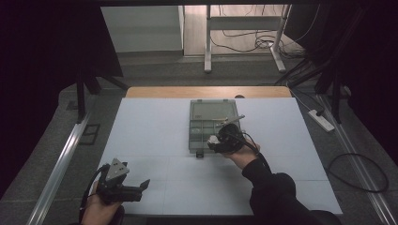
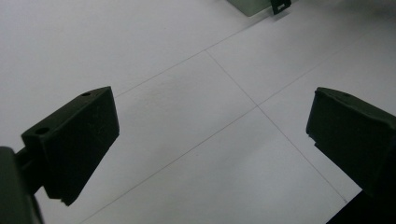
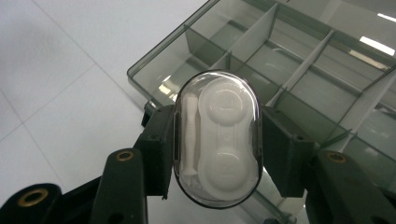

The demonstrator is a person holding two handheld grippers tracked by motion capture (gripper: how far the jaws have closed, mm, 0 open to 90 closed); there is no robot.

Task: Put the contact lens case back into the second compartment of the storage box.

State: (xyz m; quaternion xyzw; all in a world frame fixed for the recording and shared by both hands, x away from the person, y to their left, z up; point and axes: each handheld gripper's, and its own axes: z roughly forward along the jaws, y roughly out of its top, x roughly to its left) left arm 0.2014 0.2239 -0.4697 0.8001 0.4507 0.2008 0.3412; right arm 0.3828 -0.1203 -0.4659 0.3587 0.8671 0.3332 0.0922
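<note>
1. Right gripper (image 3: 217, 140): jaws clamped on the two long sides of a clear oval contact lens case (image 3: 217, 137), held above the near corner of an organizer box (image 3: 154, 77). Inside the case: a white twin-cup lens holder and a slim white stick beside it.
2. Left gripper (image 2: 210, 144): jaws spread wide, nothing between them, hanging over bare white table (image 2: 140, 46) well apart from the box.
3. Organizer box: smoky clear plastic, lid (image 1: 213, 110) swung open beyond the right gripper, thin dividers forming many compartments. Compartments ahead of the right gripper look empty; the farther ones too dim to tell.
4. Likely step: lowering the case into a compartment. Best done by centring the case over a single cell, long axis along the cell, clear of the dividers, then sinking level before loosening the grip.
5. Risk: case catching a divider or the box rim and tipping out.
</note>
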